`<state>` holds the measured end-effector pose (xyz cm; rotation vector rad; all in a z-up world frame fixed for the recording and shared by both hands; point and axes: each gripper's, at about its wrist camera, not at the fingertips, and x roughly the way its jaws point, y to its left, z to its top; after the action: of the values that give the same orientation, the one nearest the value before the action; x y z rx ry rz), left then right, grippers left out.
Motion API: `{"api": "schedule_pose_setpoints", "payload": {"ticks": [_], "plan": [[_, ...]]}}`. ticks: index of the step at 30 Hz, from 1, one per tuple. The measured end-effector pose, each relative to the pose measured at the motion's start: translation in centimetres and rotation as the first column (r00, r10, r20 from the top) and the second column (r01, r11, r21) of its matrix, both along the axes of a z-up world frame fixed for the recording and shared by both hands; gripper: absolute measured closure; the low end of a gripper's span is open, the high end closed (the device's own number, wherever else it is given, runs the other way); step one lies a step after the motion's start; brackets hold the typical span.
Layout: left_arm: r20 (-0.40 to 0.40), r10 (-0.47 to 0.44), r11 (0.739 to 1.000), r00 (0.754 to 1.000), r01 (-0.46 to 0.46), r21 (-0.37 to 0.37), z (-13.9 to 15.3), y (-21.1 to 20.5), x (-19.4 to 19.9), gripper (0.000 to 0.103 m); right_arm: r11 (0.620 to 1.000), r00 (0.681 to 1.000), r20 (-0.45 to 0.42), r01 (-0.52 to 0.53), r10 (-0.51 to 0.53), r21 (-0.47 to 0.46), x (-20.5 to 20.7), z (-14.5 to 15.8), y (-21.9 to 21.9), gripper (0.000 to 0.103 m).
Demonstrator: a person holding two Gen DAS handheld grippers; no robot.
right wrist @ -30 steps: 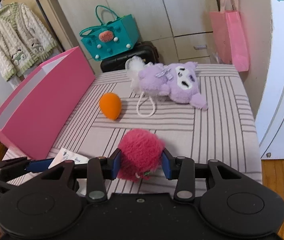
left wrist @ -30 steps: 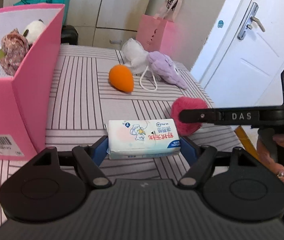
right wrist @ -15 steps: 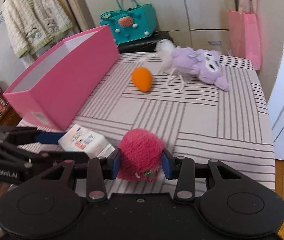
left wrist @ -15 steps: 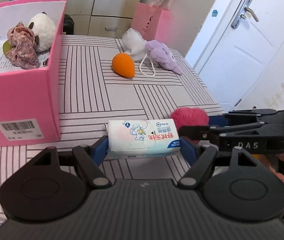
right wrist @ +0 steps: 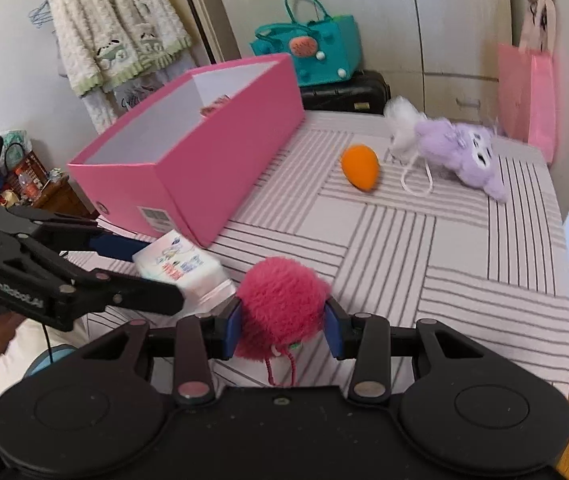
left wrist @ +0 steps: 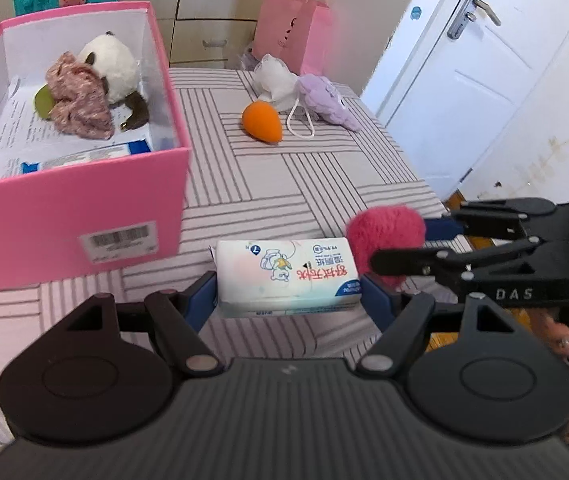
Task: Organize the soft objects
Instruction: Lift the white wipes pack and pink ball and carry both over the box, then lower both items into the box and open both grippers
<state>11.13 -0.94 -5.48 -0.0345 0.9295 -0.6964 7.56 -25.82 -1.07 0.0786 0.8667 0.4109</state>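
My left gripper [left wrist: 288, 300] is shut on a white tissue pack [left wrist: 286, 276], held above the striped table near the pink box [left wrist: 76, 216]. My right gripper [right wrist: 282, 326] is shut on a fuzzy pink ball [right wrist: 282, 314], close beside the tissue pack [right wrist: 180, 268]. The ball also shows in the left wrist view [left wrist: 384, 236]. The pink box [right wrist: 188, 168] holds a panda plush [left wrist: 110, 64], a floral scrunchie [left wrist: 78, 102] and papers. An orange sponge [left wrist: 262, 122], a purple plush [left wrist: 326, 100] and a white puff [left wrist: 274, 80] lie at the table's far end.
The striped table [right wrist: 464, 248] ends at the right near a white door [left wrist: 464, 72]. A pink bag [left wrist: 296, 30] and a teal bag [right wrist: 312, 50] stand behind the table. A cardigan [right wrist: 116, 24] hangs at the back left.
Both grippers have risen and pulled back with their loads. The left view now looks down into the pink box. The right gripper has turned left toward the box.
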Motion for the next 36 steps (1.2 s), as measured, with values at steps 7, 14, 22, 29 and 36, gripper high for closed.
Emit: {"api": "schedule_pose_setpoints", "payload": {"ticks": [7, 14, 22, 29, 36], "plan": [[0.001, -0.008, 1.000, 1.000, 0.008, 0.006, 1.7, 3.8, -1.3, 0.028, 0.990, 0.992, -0.032, -0.118, 0.121, 0.072, 0.1, 1.8, 2.3, 0.056], [0.038, -0.017, 1.000, 0.999, 0.016, 0.026, 4.5, 6.2, -2.0, 0.028, 0.976, 0.979, -0.032, -0.197, 0.201, 0.088, 0.4, 4.0, 4.8, 0.056], [0.166, -0.003, 0.998, 0.986, -0.007, 0.061, 8.4, 7.8, -2.0, 0.028, 0.971, 0.971, 0.096, -0.227, 0.220, 0.073, 1.3, 7.8, 6.6, 0.056], [0.258, 0.062, 0.998, 0.964, -0.068, 0.014, 10.7, 9.1, 0.1, 0.028, 0.977, 0.959, 0.214, -0.204, 0.186, 0.065, 3.7, 10.4, 7.8, 0.056], [0.345, 0.151, 0.988, 0.926, -0.152, -0.025, 11.5, 10.2, 3.4, 0.028, 0.984, 0.945, 0.292, -0.169, 0.147, 0.050, 7.5, 11.8, 9.6, 0.056]]}}
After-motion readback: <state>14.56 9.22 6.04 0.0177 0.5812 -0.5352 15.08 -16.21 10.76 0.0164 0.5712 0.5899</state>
